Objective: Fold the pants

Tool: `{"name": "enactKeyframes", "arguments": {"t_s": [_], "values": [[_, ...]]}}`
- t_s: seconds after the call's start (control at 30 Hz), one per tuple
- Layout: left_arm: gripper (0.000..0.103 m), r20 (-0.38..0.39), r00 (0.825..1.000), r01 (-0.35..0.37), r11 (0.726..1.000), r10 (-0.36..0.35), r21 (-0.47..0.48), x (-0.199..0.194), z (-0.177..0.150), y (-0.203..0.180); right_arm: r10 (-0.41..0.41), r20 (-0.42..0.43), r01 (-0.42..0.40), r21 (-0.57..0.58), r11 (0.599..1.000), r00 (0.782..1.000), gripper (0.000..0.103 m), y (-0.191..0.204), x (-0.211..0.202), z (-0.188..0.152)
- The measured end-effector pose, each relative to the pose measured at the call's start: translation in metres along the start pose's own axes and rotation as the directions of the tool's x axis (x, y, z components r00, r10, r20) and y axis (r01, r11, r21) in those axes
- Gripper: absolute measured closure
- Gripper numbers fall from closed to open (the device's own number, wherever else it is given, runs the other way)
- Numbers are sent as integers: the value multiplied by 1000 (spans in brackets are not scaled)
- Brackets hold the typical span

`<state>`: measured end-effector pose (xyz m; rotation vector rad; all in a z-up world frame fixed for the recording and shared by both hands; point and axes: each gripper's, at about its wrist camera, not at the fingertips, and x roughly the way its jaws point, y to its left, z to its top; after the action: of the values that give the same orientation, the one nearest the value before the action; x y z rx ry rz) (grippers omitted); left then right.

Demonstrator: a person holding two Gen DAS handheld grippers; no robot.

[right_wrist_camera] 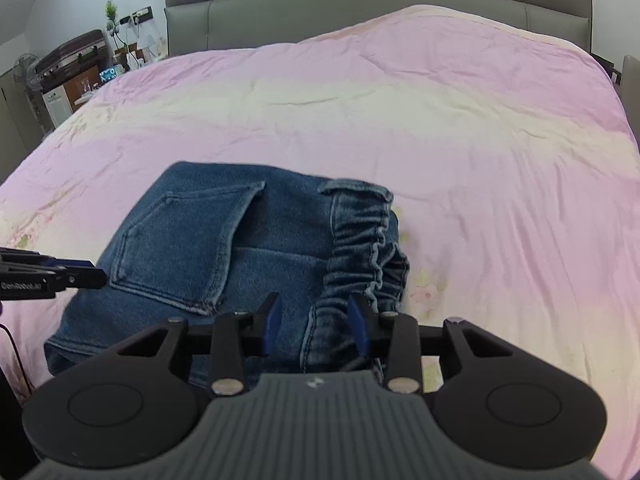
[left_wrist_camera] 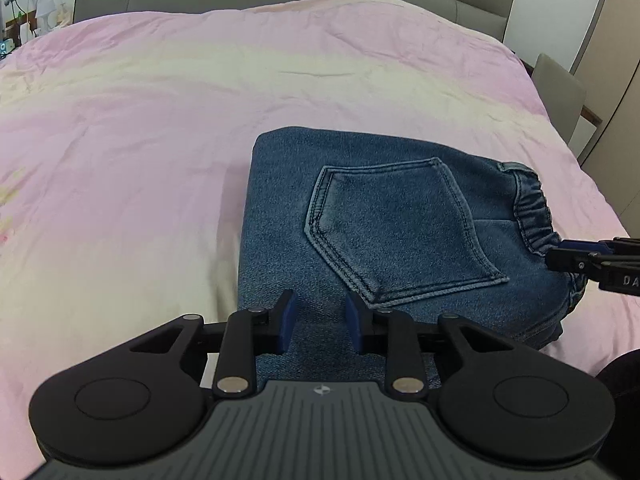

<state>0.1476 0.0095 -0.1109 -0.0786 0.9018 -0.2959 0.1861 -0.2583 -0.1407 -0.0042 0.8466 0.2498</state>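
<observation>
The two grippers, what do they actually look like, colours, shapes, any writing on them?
Both match: the left gripper and right gripper have black linkage arms with silver pivot pins, blue finger pads, two round black discs and a ribbed grey body bearing a small white emblem. White lettering marks each one's side; the left's reads roughly "GenRobot.AI". A thin dark cable hangs near the left gripper.

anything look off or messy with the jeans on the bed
Nothing stands out. The jeans lie folded in a compact stack on the pink duvet, pocket up. The elastic waistband is bunched, as elastic is. Both grippers, left and right, are open.
</observation>
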Motion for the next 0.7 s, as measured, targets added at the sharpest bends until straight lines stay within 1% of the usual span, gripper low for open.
{"name": "enactKeyframes", "arguments": {"t_s": [0.1,0.2,0.23,0.33,0.47,0.5,0.57,0.63,0.7], "values": [[69,-55,998,-5,1000,5,-6,10,-1,3,-24,-47,23,-14,1000,999,71,-4,18,-12],[69,-100,994,-31,999,34,25,19,-2,-1,-22,-91,24,16,1000,996,70,-12,34,-17],[69,-112,993,-41,998,45,39,22,-2,-3,-32,-106,33,12,999,994,65,-13,39,-17],[69,-123,991,-54,997,60,48,24,0,-5,-22,-138,27,38,999,990,63,-19,45,-14],[68,-72,997,-36,998,39,42,11,2,-2,-18,-143,23,35,999,990,63,-21,40,-6],[68,-54,998,-44,998,46,39,6,3,-2,-11,-135,17,41,999,991,63,-22,34,-3],[68,3,998,-62,998,62,18,-8,9,1,-2,-107,7,48,999,994,62,-23,22,5],[68,62,997,-49,999,50,-17,-17,22,4,-8,-70,10,36,999,997,61,-22,9,15],[68,97,995,-26,998,32,-62,-21,38,11,-17,-32,17,2,1000,999,62,-18,1,29]]}}
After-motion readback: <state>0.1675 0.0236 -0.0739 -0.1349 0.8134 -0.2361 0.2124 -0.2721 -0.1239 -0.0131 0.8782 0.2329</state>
